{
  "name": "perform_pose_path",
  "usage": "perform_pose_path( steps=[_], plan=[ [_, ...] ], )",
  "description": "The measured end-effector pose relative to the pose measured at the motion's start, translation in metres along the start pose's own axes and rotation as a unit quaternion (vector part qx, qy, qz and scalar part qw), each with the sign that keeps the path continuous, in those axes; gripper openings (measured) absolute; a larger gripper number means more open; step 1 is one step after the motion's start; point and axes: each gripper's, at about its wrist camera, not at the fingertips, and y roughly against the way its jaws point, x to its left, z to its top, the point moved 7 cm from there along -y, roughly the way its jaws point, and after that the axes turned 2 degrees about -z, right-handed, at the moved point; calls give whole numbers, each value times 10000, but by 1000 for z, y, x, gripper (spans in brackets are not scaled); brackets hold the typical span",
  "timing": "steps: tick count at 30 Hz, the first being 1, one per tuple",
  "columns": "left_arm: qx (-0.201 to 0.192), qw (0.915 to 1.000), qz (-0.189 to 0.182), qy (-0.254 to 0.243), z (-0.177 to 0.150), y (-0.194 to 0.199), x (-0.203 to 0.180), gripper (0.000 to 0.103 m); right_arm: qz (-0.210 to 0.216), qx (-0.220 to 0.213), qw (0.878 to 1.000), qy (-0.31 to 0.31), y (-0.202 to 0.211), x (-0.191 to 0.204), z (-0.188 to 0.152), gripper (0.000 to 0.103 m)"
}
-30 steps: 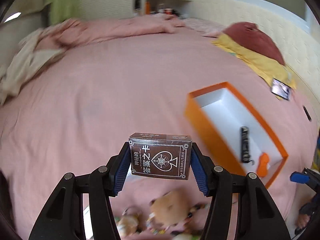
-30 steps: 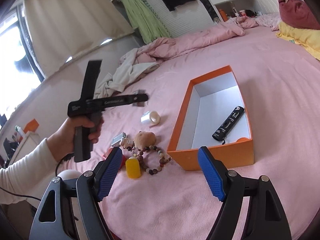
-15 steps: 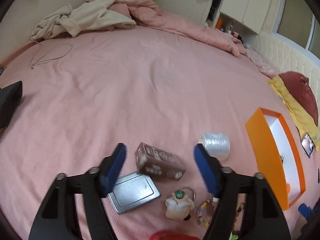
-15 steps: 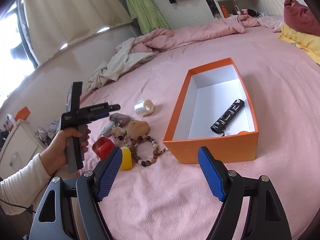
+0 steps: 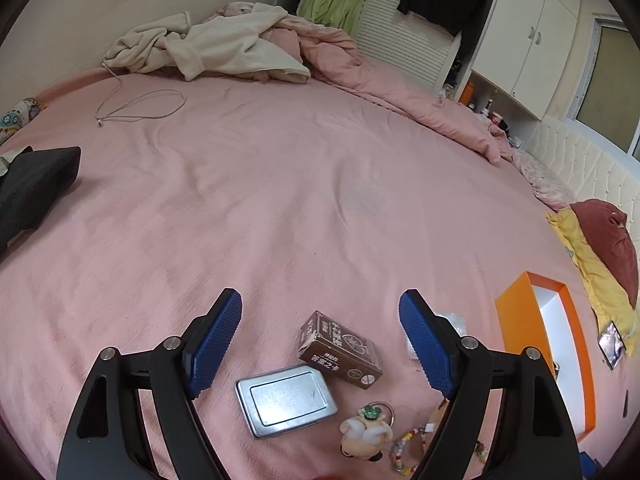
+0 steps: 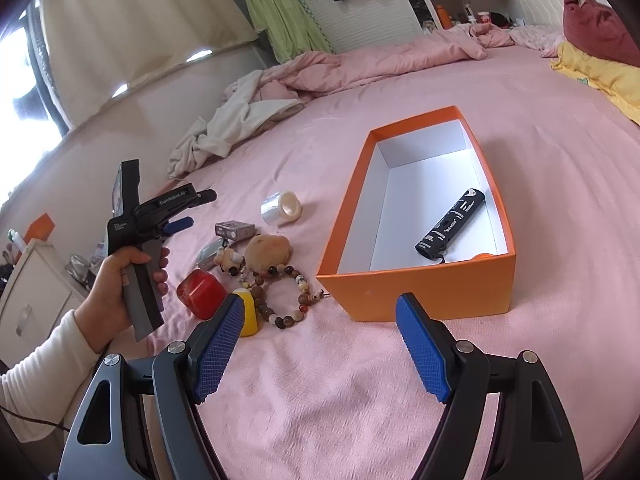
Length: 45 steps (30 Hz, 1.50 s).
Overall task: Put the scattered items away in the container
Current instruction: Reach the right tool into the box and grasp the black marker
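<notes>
My left gripper (image 5: 320, 340) is open and empty, held above a brown card box (image 5: 340, 350) that lies on the pink bed beside a silver tin (image 5: 286, 400) and a small figurine keychain (image 5: 366, 430). The left gripper also shows in the right wrist view (image 6: 188, 210), in a hand. My right gripper (image 6: 320, 352) is open and empty, in front of the orange box (image 6: 420, 292). In the box lie a black tube (image 6: 450, 230) and a small orange piece (image 6: 484, 257). A tape roll (image 6: 282, 214), a bead bracelet (image 6: 282, 298), a plush (image 6: 268, 252), a red item (image 6: 202, 294) and a yellow item (image 6: 250, 314) lie left of the box.
A cream garment (image 5: 216, 46) and a pink duvet (image 5: 380, 80) are heaped at the far side of the bed. A white cable (image 5: 140, 106) and a black cloth (image 5: 32, 192) lie at the left. Yellow and dark red pillows (image 5: 600, 248) lie at the right.
A second ago my left gripper held the card box up near the orange box. Now the card box lies on the bed among the scattered items and the left gripper is open above it.
</notes>
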Motion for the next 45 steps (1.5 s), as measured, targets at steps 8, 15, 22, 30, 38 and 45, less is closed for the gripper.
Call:
perform_pose_path(
  steps=[8,15,22,30,38,45],
  plan=[
    [-167,9993,-62,-313,4,5,-12,81,681,58,9942,-827,11,1,31,81],
    [-111,9989,-445,-117,6,5,-15,81,-829,1372,9779,-1343,-42,-33,91,87],
    [-129,9965,-790,229,10,9,-10,81,-2835,2430,9210,-1107,-105,-72,78,70],
    [-87,9919,-1100,628,13,11,-5,81,-3265,2870,8986,-590,-135,-61,78,42],
    [-125,9869,-1307,934,17,13,-1,81,-2745,2897,9137,-763,-123,-68,72,1],
    [-78,9851,-1340,1072,16,11,1,81,-2304,2479,9357,-992,-106,-61,91,1]
  ],
)
